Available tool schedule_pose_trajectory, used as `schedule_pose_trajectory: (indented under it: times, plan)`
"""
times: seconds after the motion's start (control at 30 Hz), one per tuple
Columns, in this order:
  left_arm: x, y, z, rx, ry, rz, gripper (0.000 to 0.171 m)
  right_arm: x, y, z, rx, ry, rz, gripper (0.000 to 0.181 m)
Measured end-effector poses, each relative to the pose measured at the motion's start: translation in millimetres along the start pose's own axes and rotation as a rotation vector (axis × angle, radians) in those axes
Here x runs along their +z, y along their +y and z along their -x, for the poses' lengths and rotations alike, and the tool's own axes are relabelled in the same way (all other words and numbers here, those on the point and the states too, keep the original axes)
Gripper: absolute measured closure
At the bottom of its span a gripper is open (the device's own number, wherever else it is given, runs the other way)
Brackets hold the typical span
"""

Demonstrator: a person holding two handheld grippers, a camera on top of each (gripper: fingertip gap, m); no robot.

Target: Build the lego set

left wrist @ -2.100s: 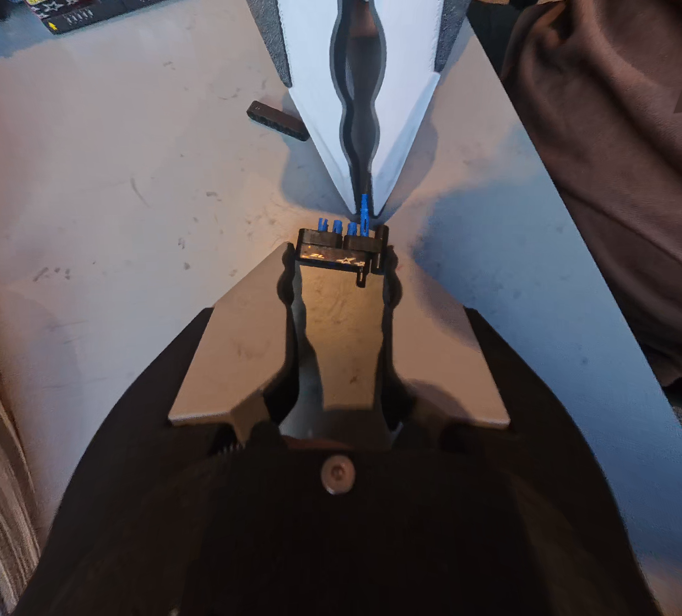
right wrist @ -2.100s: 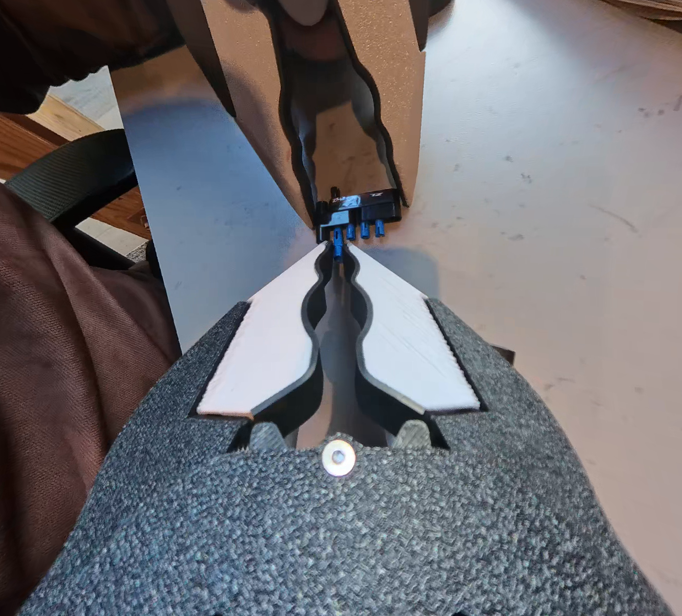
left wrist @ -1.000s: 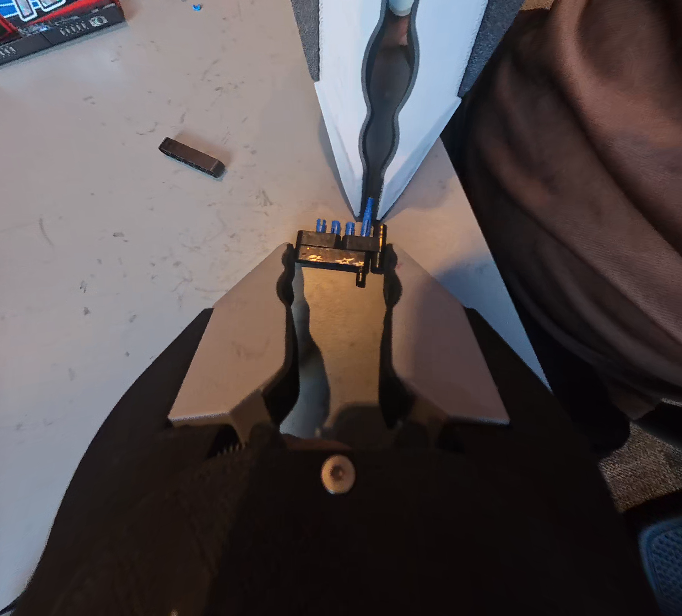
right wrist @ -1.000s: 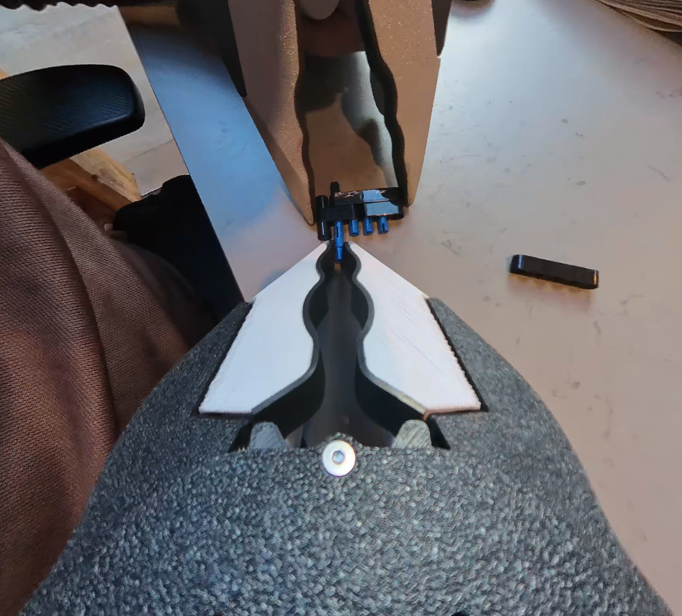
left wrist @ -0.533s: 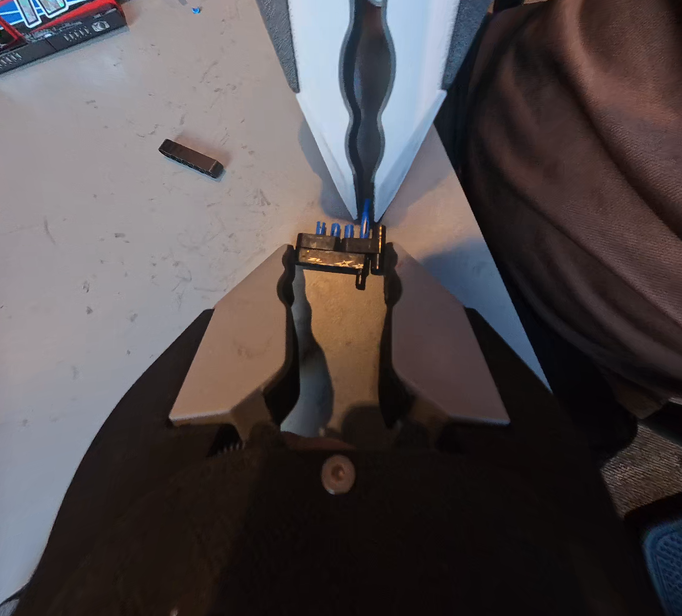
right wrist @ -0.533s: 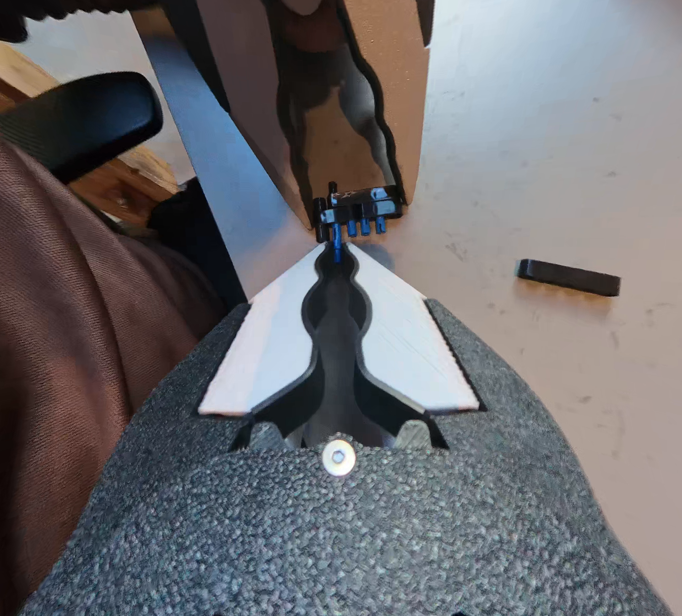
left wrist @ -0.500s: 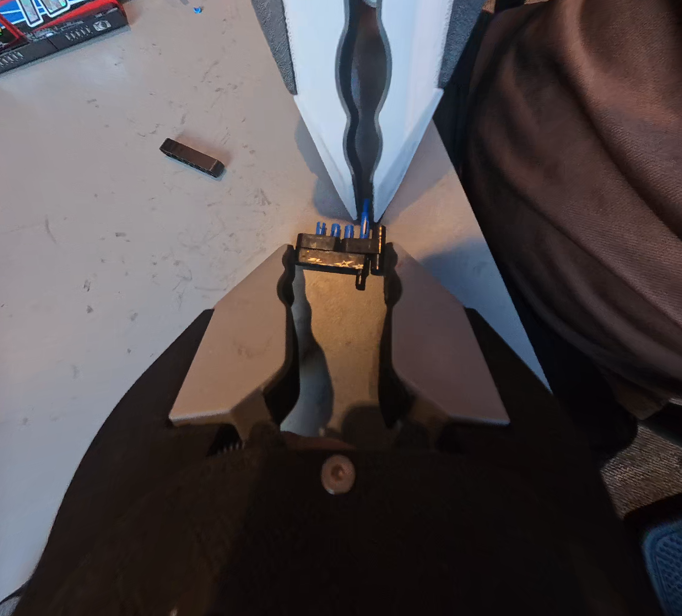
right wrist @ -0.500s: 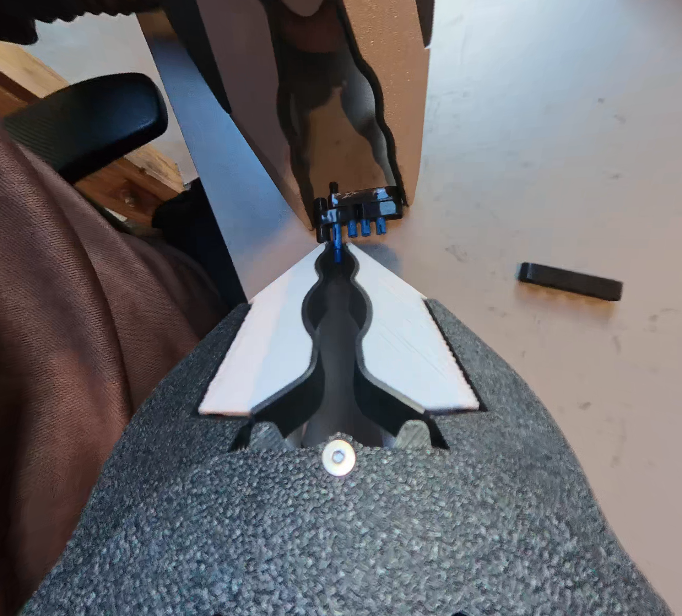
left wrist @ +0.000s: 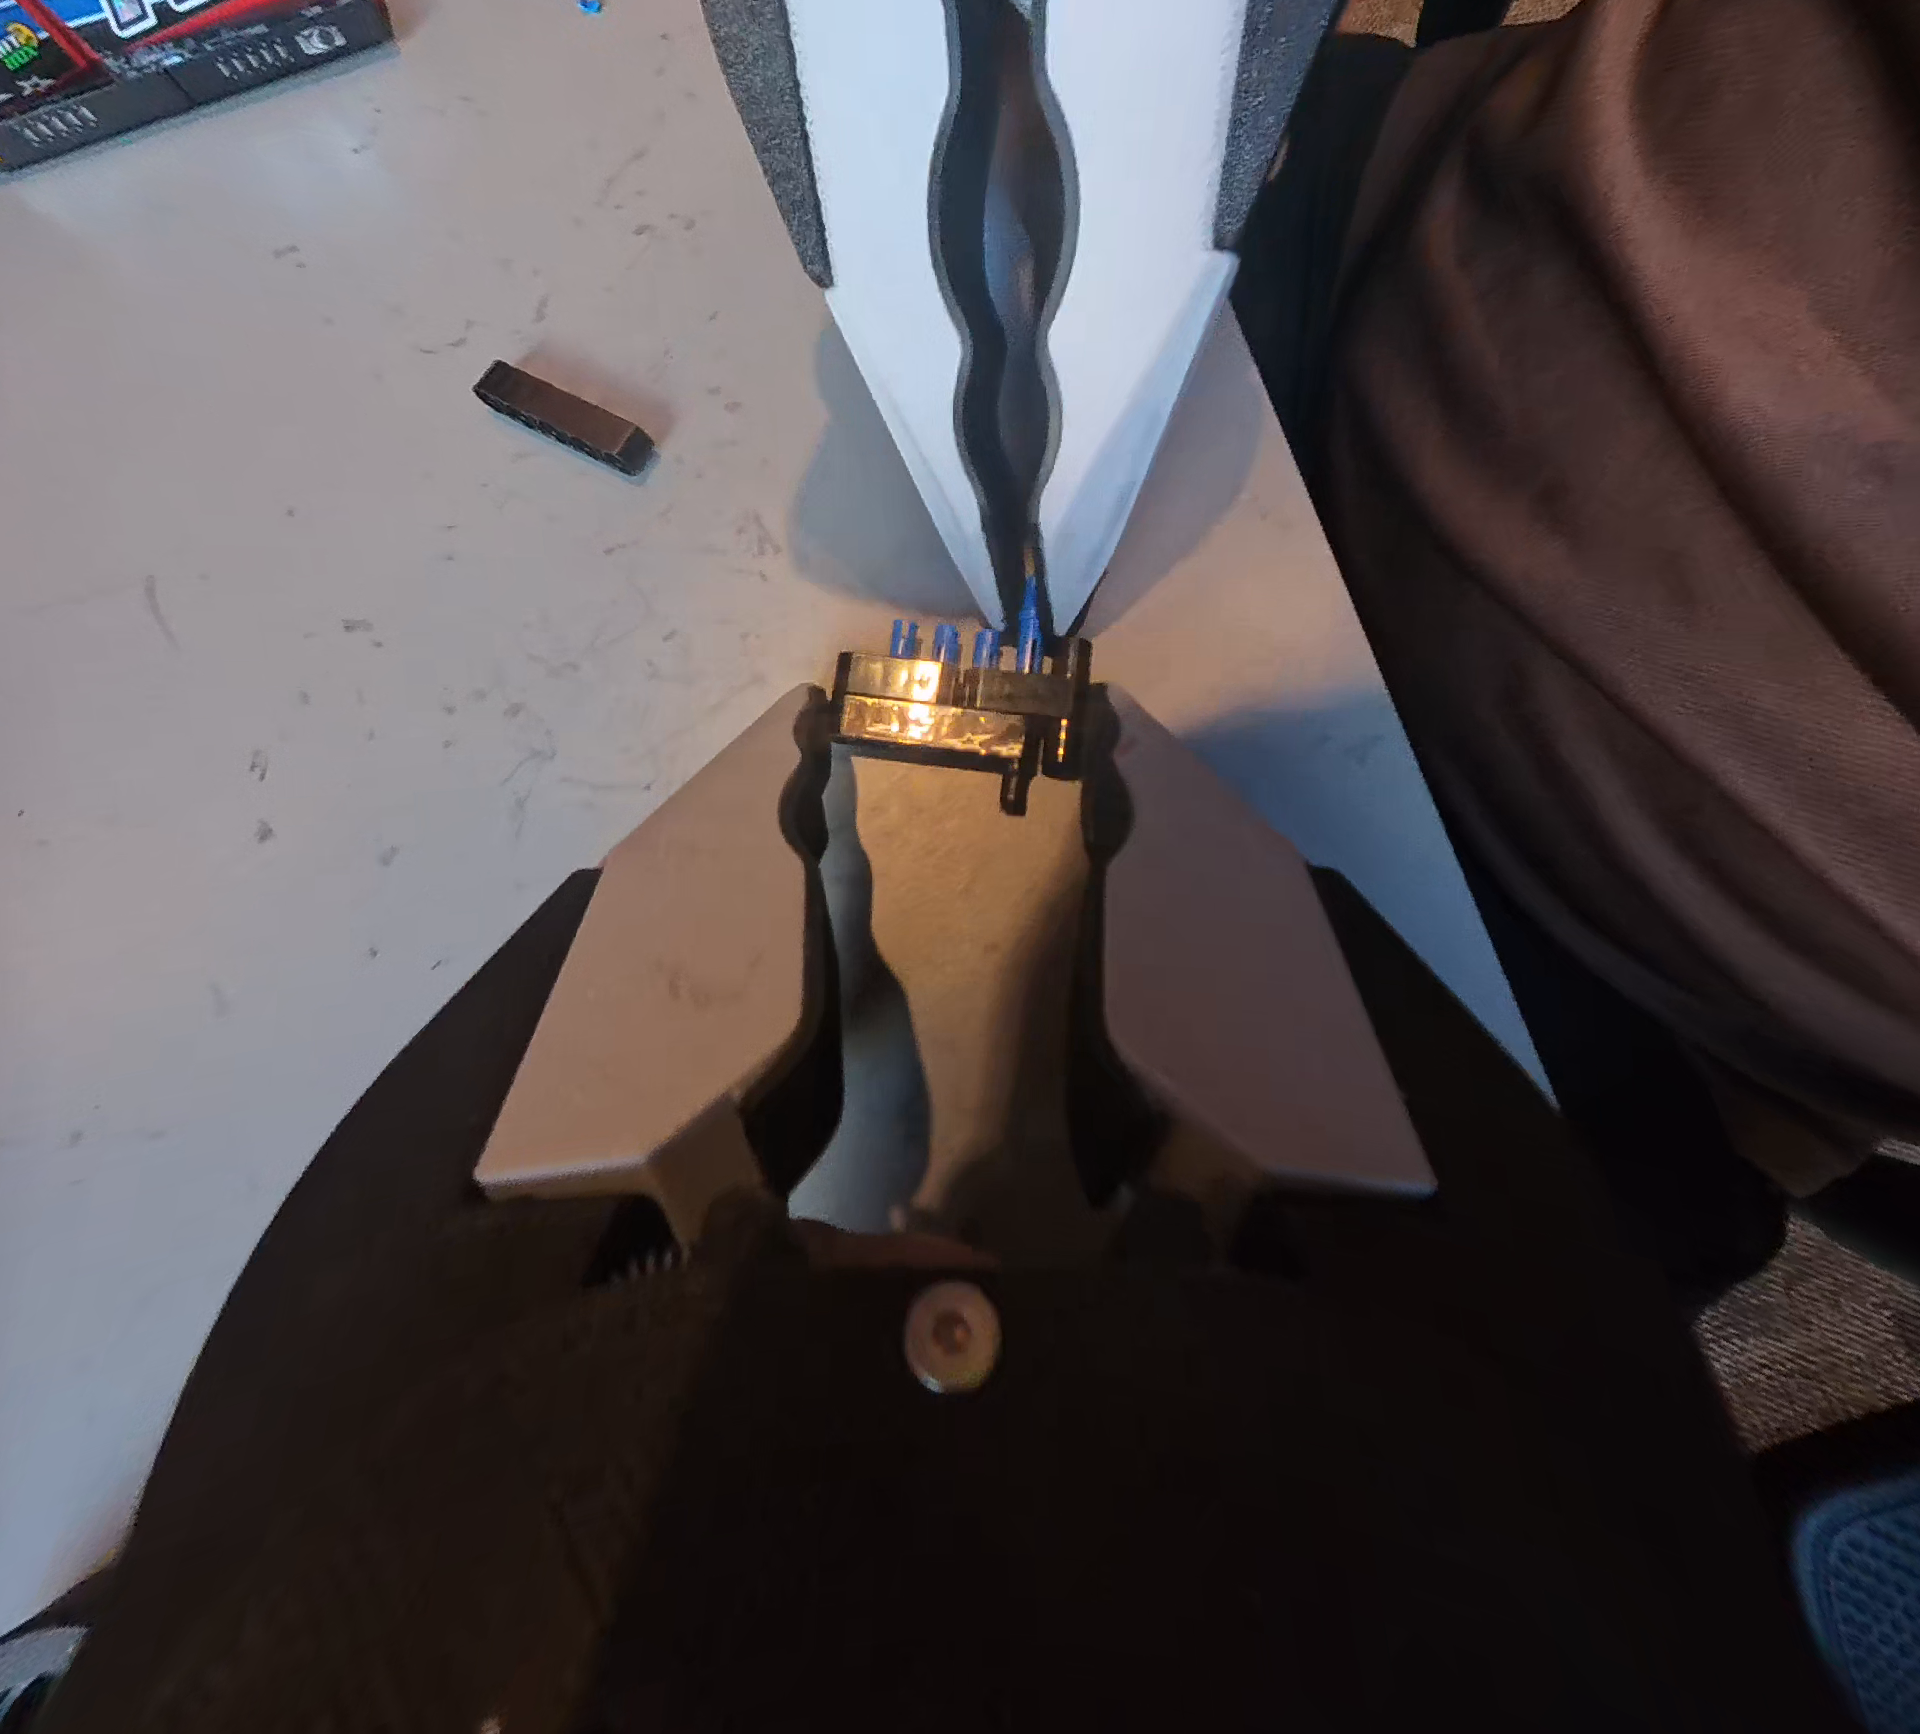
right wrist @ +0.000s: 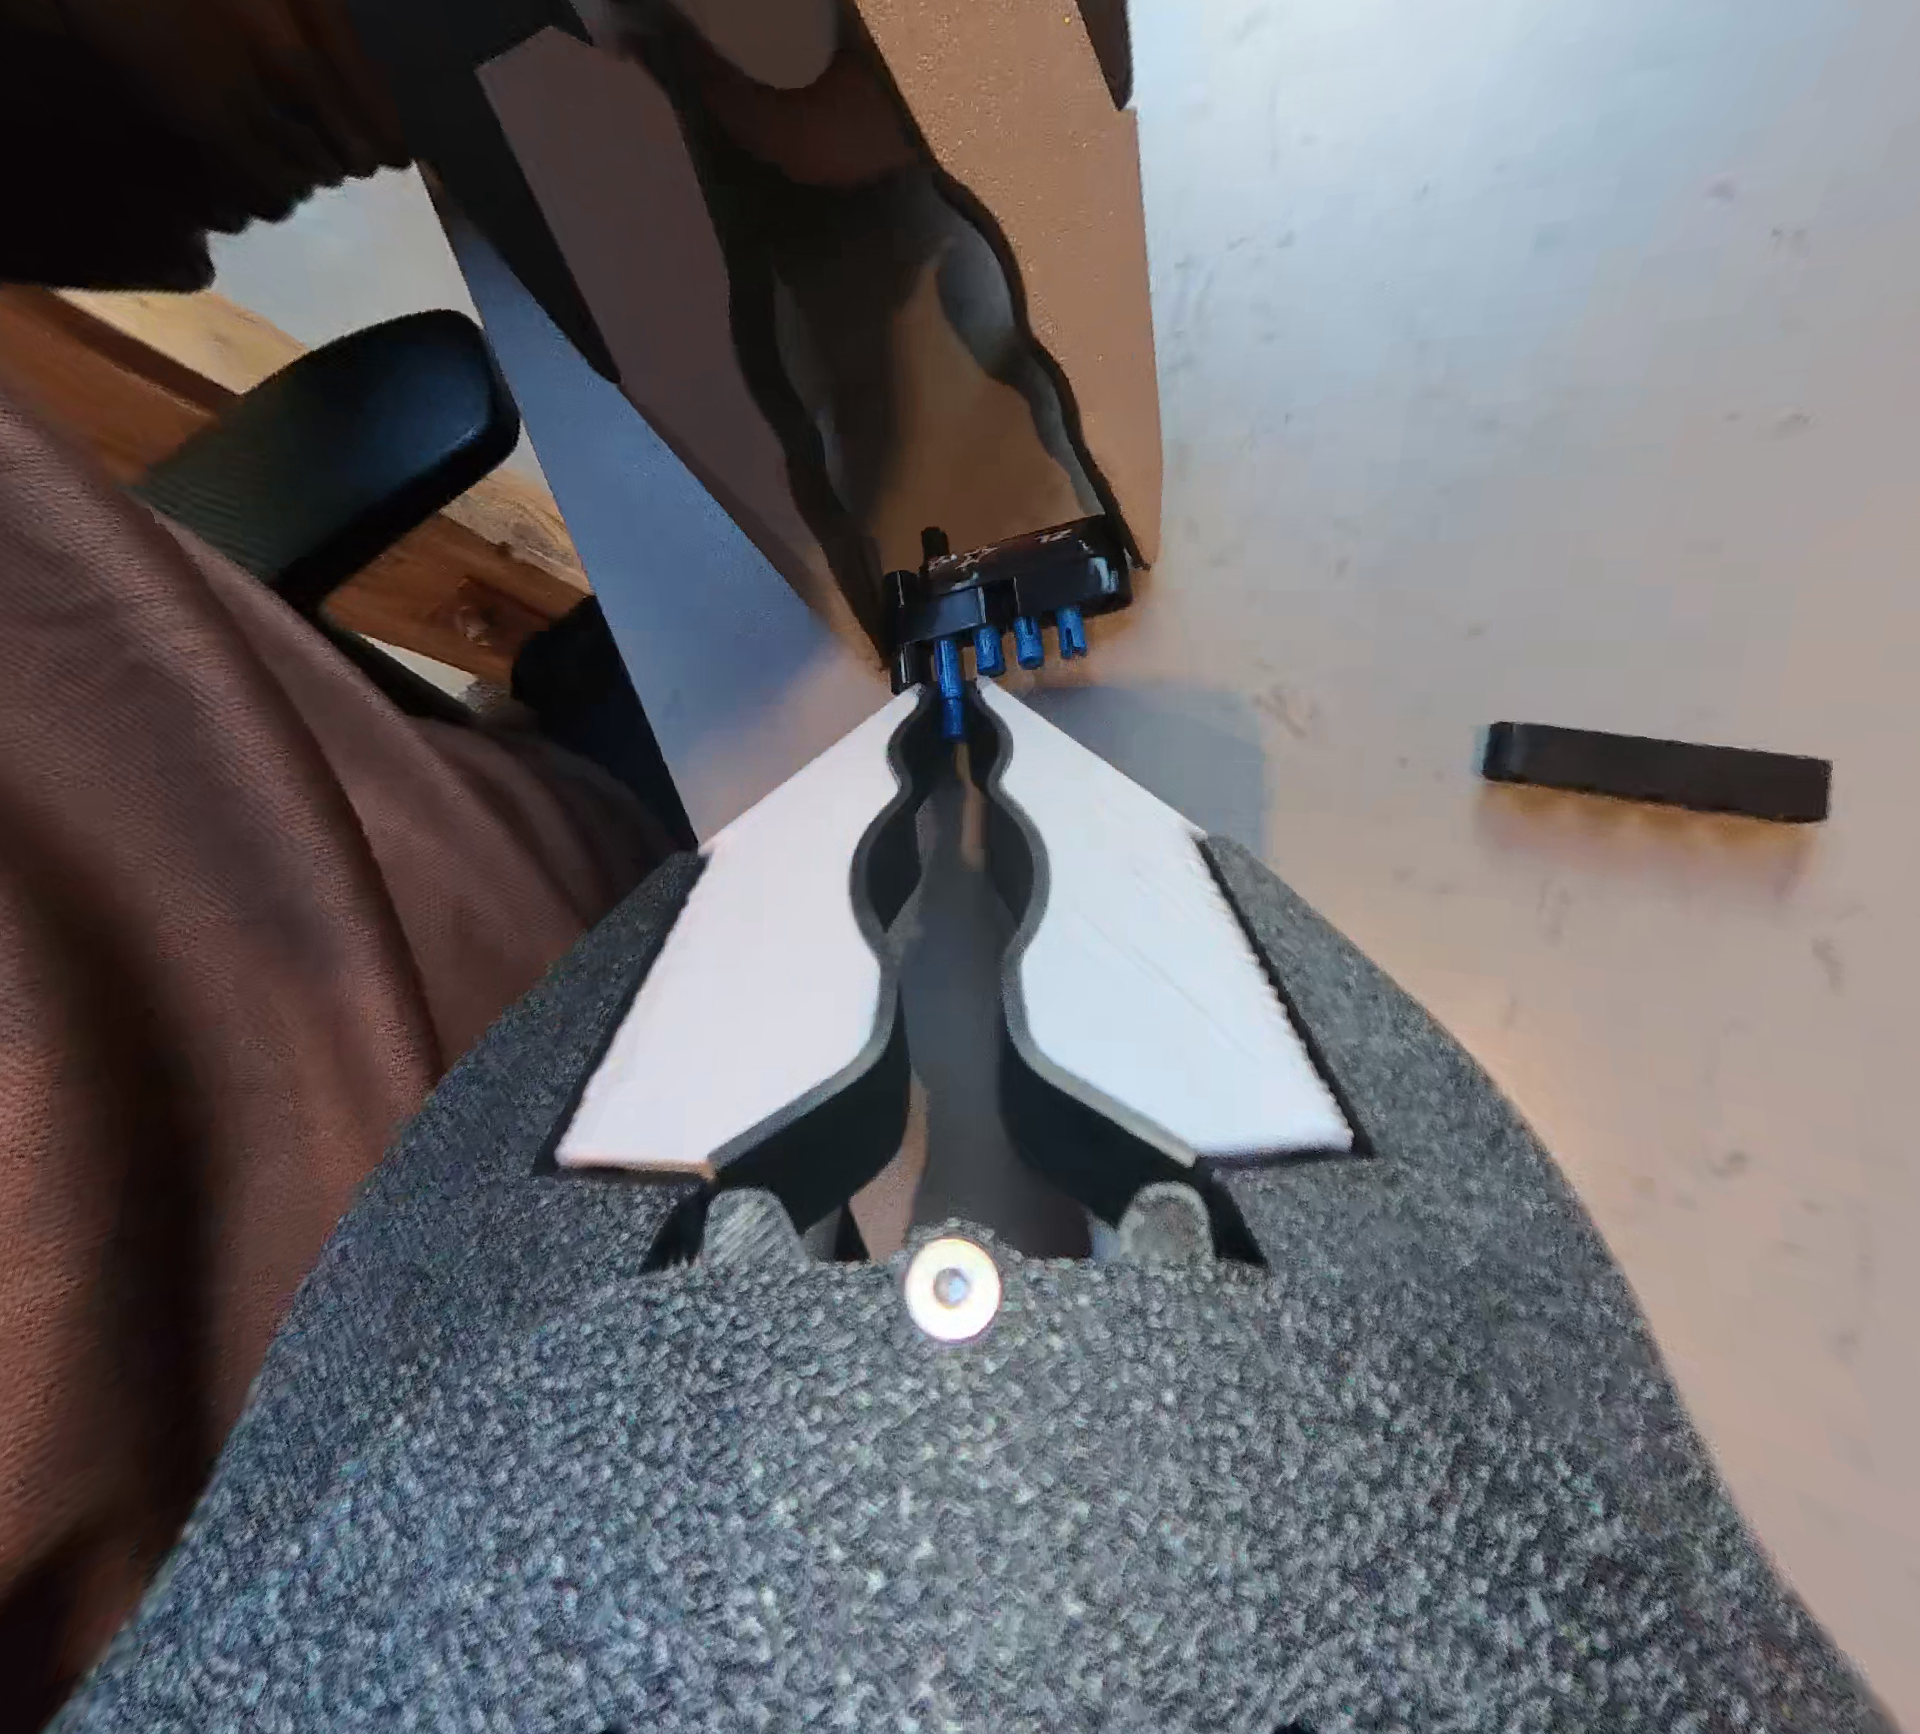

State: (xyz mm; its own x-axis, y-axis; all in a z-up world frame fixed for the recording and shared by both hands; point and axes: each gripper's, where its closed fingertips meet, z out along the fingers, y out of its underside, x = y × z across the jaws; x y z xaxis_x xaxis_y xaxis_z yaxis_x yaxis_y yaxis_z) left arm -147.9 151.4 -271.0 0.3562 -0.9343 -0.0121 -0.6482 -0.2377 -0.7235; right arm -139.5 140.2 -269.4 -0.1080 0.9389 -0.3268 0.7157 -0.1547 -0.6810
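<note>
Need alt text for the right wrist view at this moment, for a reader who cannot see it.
The right gripper, white fingers nearly closed, pinches a blue pin entering a black lego assembly held by the left gripper opposite. Three more blue pins stick out of it; a loose black beam lies on the white table.

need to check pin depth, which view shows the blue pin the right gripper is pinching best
The right wrist view: the blue pin shows clear between the right gripper tips and the black piece. The left wrist view shows only its sliver.
</note>
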Motion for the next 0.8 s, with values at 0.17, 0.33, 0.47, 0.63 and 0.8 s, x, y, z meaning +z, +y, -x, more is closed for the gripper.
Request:
schedule_pose_trajectory:
  times: [0.17,0.33,0.47,0.63,0.8]
  plan:
    - [2,-1,-2,0.005,0.006,-0.001,0.125,-9,0,0,-0.097,0.018,-0.016,0.167]
    - [2,-1,-2,0.004,0.005,-0.001,0.125,-14,6,-2,-0.139,0.02,0.004,0.181]
    - [2,-1,-1,0.001,0.002,-0.001,0.125,-10,9,-1,-0.173,0.021,0.023,0.181]
    - [2,-2,-1,-0.001,0.0,-0.001,0.125,-12,10,-3,-0.203,0.029,0.034,0.175]
    - [2,-2,-1,-0.001,0.0,-0.001,0.125,-10,11,-2,-0.212,0.012,0.037,0.181]
